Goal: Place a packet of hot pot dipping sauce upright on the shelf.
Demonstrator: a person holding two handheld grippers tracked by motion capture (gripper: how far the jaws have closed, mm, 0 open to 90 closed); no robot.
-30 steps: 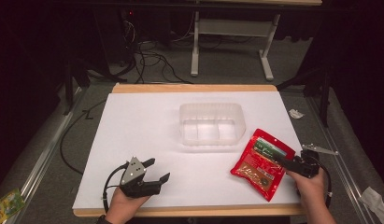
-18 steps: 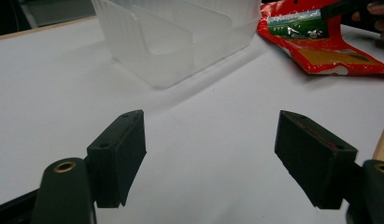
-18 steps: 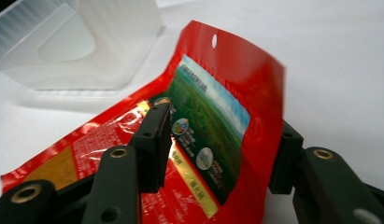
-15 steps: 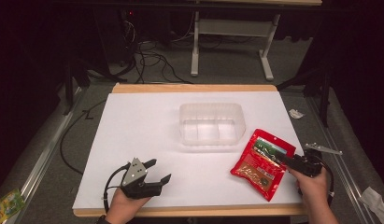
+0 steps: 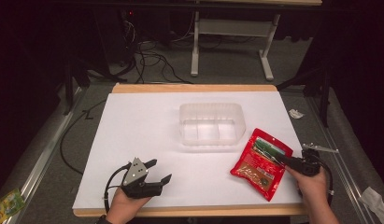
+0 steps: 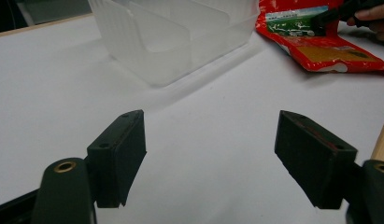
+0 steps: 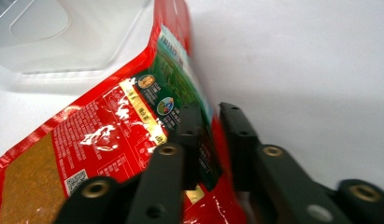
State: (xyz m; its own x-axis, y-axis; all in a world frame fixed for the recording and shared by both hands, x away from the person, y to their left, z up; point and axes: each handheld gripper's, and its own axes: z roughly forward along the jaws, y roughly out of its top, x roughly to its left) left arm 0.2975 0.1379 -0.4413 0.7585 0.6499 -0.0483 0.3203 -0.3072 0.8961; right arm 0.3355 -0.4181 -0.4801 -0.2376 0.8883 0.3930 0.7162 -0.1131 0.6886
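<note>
Right hand (image 5: 313, 186) sits low at the near right corner of the table, wrist resting by the edge, with the right gripper (image 5: 279, 158) pointed left and level across the white sheet. Its jaws have just been closing, and now they pinch the right edge of the red snack pouch (image 5: 260, 162); in the right gripper view the pads (image 7: 192, 126) squeeze the edge of the pouch between them, crinkling the glossy film.

The pouch lies flat at the near right, tilted on a diagonal, just near and right of the clear plastic container (image 5: 210, 123). It is shiny red foil with a green label panel at its far end and a brownish window at the near end.

Left hand (image 5: 126, 203) rests at the near left edge, palm under the left gripper (image 5: 159, 172), which aims right and slightly far. Its jaws stand spread wide with bare table between them, as the left gripper view shows: matte black blocks (image 6: 119, 154) with a thin reddish lining.

The container is translucent, rounded at the corners, ribbed on its walls, with inner dividers, sitting mid-table on the white table top (image 5: 133, 121) with its pale wooden rim.
</note>
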